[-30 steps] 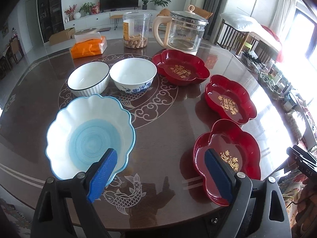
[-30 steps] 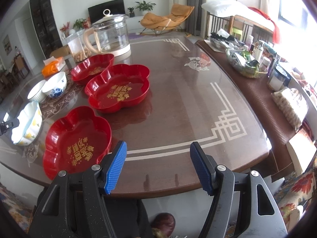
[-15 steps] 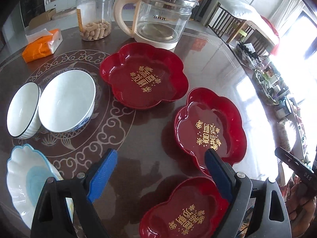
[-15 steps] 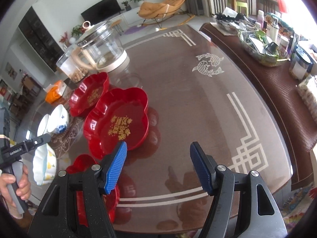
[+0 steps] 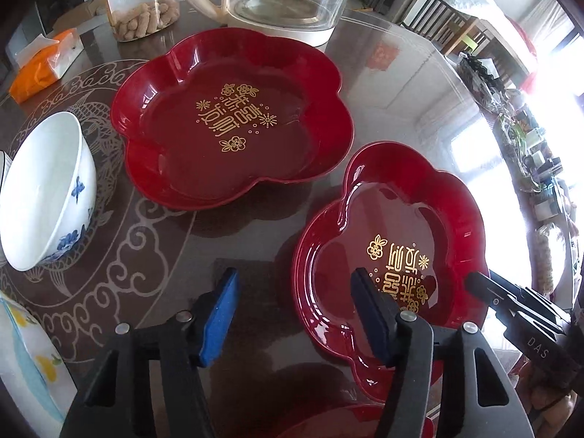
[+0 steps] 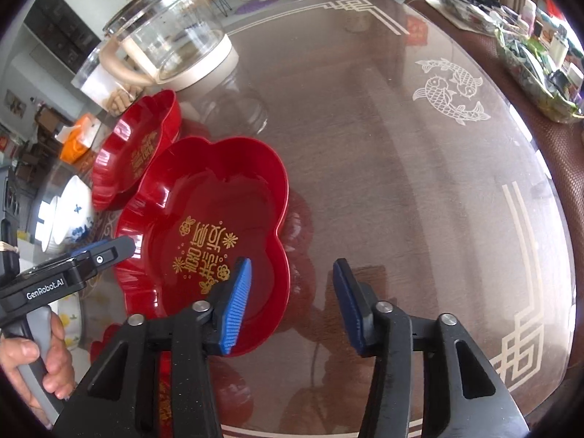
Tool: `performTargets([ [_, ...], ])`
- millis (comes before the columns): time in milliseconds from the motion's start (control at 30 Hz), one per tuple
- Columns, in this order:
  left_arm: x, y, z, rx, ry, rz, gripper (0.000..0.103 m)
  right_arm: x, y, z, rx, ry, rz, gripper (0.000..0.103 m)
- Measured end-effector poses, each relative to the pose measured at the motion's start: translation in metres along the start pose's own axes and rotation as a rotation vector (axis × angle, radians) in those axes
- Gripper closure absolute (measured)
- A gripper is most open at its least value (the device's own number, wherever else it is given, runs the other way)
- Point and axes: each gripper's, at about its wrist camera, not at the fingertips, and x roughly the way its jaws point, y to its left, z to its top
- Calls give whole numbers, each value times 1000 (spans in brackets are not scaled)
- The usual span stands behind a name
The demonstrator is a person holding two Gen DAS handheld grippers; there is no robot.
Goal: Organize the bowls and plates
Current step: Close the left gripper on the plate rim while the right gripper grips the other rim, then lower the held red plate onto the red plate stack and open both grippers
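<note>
Here, through the left wrist camera: left gripper (image 5: 294, 310) pointing steeply down over the dark glass-topped table (image 5: 394, 84), jaws closing but not pressing on anything — left pad over bare tabletop, right pad over the near red plate (image 5: 419, 219), the plate's left rim between the two pads. Beyond it, a second red plate (image 5: 233, 124) of the same flower shape with gold lettering, close to the first but not clearly touching. At the left edge, a white bowl with blue flowers (image 5: 43, 189); below it, a slice of a pale scalloped bowl (image 5: 25, 357). At the bottom edge, a sliver of a third red plate (image 5: 350, 419). Further back, a glass kettle (image 5: 288, 3), a clear jar of peanuts (image 5: 142, 3) and an orange tissue pack (image 5: 43, 62). Tip of the right gripper (image 5: 489, 288) just beside the near plate's right rim.

Next, through the right wrist camera: right gripper (image 6: 292, 306) likewise closing and holding nothing — left pad over the inside of the near red plate (image 6: 219, 200), right pad over the table (image 6: 401, 182), the plate's right rim in between. Behind, the second red plate (image 6: 135, 146), its rim overlapped in this view by the near one. Kettle (image 6: 164, 33) beyond. At the left, a hand (image 6: 40, 357) around the left gripper's grey handle, its tip (image 6: 120, 248) at the plate's far rim; white bowls (image 6: 69, 215) past it.
</note>
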Motion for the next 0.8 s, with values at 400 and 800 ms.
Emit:
performTargets([
  [400,-4,-8,-2,8,-25,-58,87,3,2,6,-34,-4,6,94],
  [800,-116,-2,-26,75,-154,-151,87,-94,25,-17,-53,-153,108,94],
])
